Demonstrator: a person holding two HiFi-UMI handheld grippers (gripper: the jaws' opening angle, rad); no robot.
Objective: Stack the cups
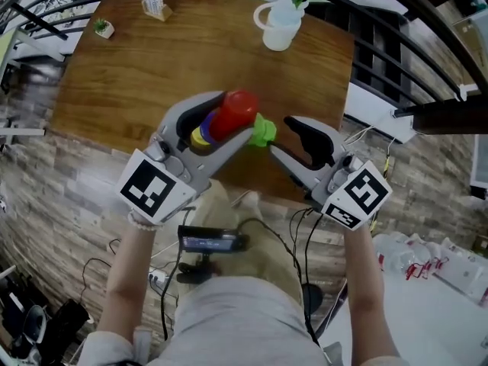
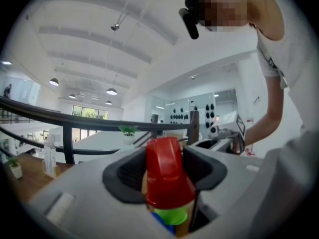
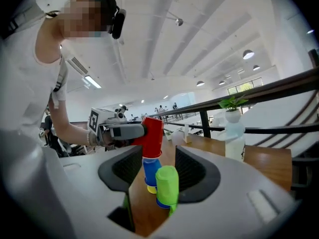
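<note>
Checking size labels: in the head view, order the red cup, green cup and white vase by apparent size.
1. white vase and red cup: look alike; the cup is nearer the camera, so unranked.
2. green cup: smallest, partly hidden.

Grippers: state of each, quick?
Left gripper: closed on red cup.
Right gripper: green cup between jaws; grip cannot be told.

Red cup (image 1: 232, 114): inverted, rim down, gripped between left gripper (image 1: 230, 119) jaws, seated over top of blue cup (image 3: 152, 172). Blue cup inverted over yellow cup (image 3: 151, 189); only yellow rim shows. Green cup (image 3: 167, 184): inverted, upright, covers second blue cup (image 3: 162, 204), rim only visible. Stands just beside stack on table (image 1: 152, 59), near front edge.
</note>
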